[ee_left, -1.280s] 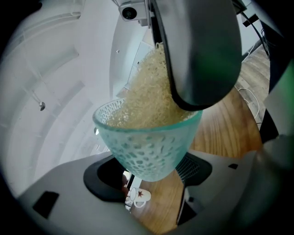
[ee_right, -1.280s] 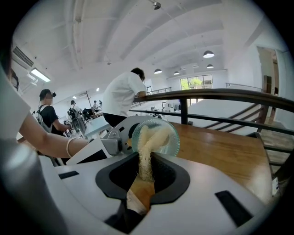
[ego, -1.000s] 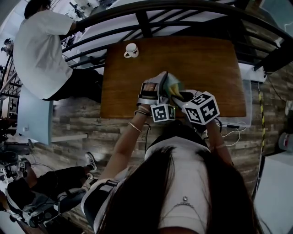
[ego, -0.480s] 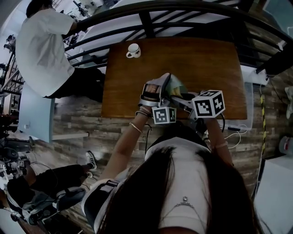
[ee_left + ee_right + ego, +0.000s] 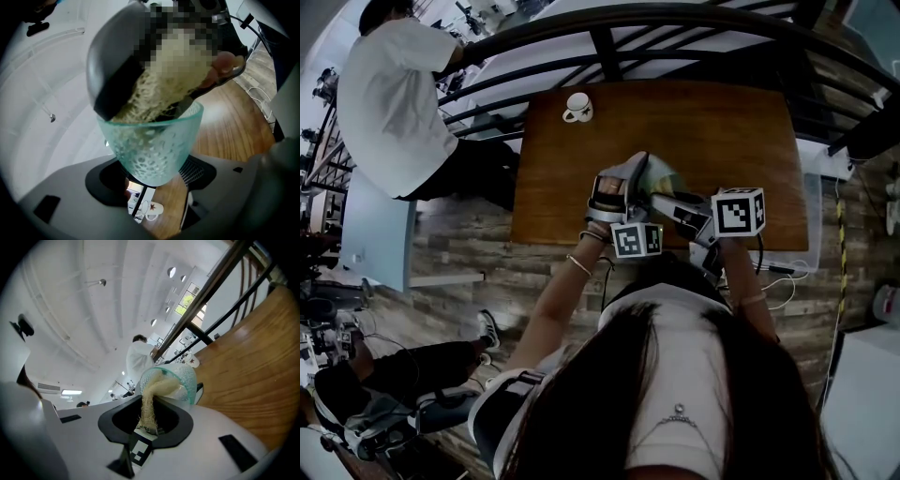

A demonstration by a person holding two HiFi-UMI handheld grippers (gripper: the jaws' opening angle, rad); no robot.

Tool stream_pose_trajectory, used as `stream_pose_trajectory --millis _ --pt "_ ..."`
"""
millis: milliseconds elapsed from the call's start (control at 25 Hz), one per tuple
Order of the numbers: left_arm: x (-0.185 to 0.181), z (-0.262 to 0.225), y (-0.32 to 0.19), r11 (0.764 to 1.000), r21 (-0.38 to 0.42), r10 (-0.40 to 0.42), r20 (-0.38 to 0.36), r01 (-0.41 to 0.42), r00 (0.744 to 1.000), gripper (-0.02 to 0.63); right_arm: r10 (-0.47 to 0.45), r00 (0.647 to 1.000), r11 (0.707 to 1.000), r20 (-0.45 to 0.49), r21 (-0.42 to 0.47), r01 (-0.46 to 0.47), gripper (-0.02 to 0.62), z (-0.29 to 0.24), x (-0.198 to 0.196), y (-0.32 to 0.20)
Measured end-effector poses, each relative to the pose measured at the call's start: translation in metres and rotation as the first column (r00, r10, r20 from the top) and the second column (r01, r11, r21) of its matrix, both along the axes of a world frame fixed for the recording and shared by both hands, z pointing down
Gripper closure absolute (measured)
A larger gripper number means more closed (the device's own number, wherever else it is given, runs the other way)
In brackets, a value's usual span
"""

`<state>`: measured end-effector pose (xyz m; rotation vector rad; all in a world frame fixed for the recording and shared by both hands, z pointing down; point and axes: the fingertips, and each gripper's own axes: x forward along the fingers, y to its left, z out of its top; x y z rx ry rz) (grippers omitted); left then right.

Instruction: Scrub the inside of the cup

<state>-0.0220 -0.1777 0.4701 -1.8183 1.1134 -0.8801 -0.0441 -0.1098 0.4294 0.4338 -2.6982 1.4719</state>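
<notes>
Our left gripper (image 5: 152, 183) clamps the cup (image 5: 157, 140) by its base. It looks like glass, which we judge hard, slick and breakable, so a low grip suits it. Our right gripper (image 5: 146, 420) pinches the soft loofah (image 5: 157, 389), whose end is inside the cup over the near edge of the table (image 5: 722, 131). Farther off, a mug (image 5: 577, 108) and a person (image 5: 389, 103) stand well clear.

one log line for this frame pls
left gripper: shut on glass cup | right gripper: shut on loofah | loofah: end inside glass cup | white mug: apart, not held
</notes>
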Motion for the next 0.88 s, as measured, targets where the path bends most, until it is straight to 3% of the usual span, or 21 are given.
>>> stream_pose_trajectory --millis 200,640,880 --pt "-0.002 -0.003 -0.002 1.000 0.011 -0.007 -0.027 0.007 1.000 0.265 0.032 0.987 0.997 0.155 -0.073 -0.021 0.514 -0.015 -0.001 -0.006" --pt "-0.005 -0.008 -0.003 0.999 0.029 -0.015 -0.051 0.017 0.999 0.267 0.155 0.917 0.958 0.367 -0.283 -0.049 0.514 -0.021 0.007 -0.017" --pt "-0.006 -0.010 0.001 0.999 0.036 -0.021 -0.061 0.023 0.998 0.267 0.186 0.880 0.945 0.437 -0.325 -0.038 0.514 -0.025 0.013 -0.018"
